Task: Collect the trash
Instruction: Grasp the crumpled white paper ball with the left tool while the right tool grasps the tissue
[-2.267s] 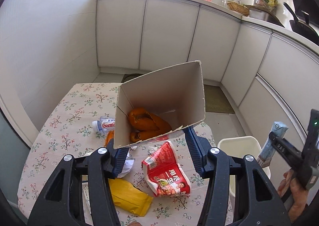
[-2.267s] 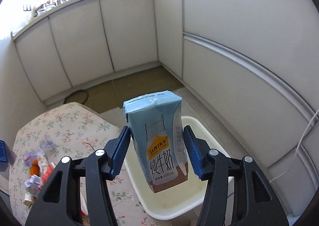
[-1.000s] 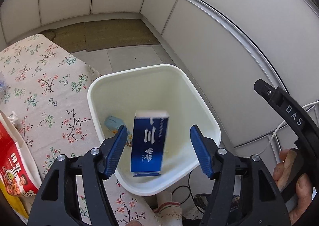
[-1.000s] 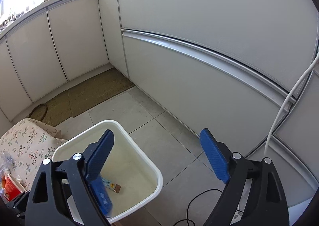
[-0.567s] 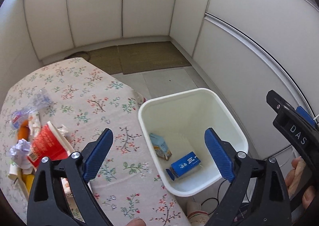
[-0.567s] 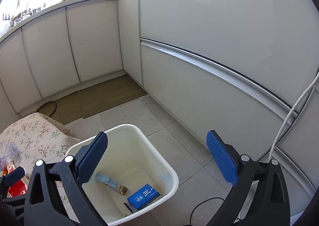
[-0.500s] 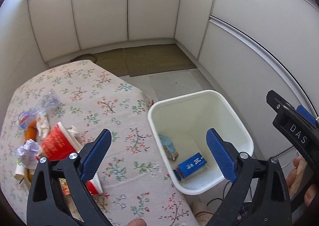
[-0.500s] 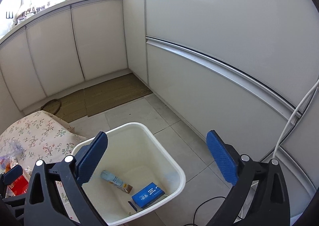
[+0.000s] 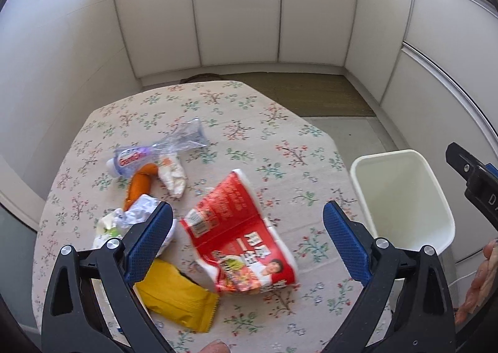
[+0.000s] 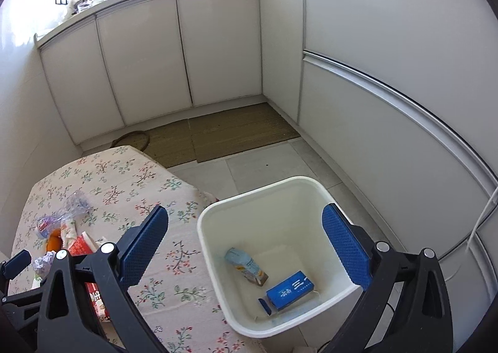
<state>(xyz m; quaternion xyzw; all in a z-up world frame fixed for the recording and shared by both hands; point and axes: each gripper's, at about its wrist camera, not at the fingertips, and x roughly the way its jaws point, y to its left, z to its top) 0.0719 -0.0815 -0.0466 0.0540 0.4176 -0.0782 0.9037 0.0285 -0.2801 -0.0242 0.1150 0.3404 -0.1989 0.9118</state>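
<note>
My left gripper is open and empty above the floral table. Under it lie a red noodle wrapper, a yellow packet, crumpled white paper, an orange peel, a white scrap and a clear plastic wrapper. My right gripper is open and empty above the white bin, which also shows in the left wrist view. A pale blue milk carton and a dark blue box lie in the bin.
White kitchen cabinets wrap around the back and right. A woven mat lies on the tiled floor beyond the table. The bin stands on the floor against the table's right edge.
Both grippers dropped their loads into the bin: the milk carton from the right, the blue box from the left. The left gripper has since swung back from the bin over the table's trash.
</note>
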